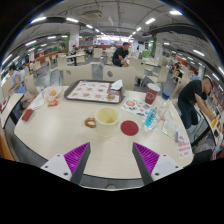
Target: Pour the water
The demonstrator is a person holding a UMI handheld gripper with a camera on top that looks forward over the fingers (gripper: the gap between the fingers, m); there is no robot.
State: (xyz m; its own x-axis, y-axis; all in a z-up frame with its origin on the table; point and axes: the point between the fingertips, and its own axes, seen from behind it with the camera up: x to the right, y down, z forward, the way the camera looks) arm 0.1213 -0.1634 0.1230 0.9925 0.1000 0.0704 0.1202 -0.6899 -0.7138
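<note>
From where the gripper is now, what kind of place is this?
Probably a canteen or a large shared workroom: a round table with a cup, a bottle and a tray, people at other tables, and ceiling lights. The gripper is open.

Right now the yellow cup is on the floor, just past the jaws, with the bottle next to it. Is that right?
Not quite. The yellow cup is on the table, not the floor. The gripper view shows it standing just ahead of the open jaws, which hold nothing, with the bottle beside it, as you said.
</note>
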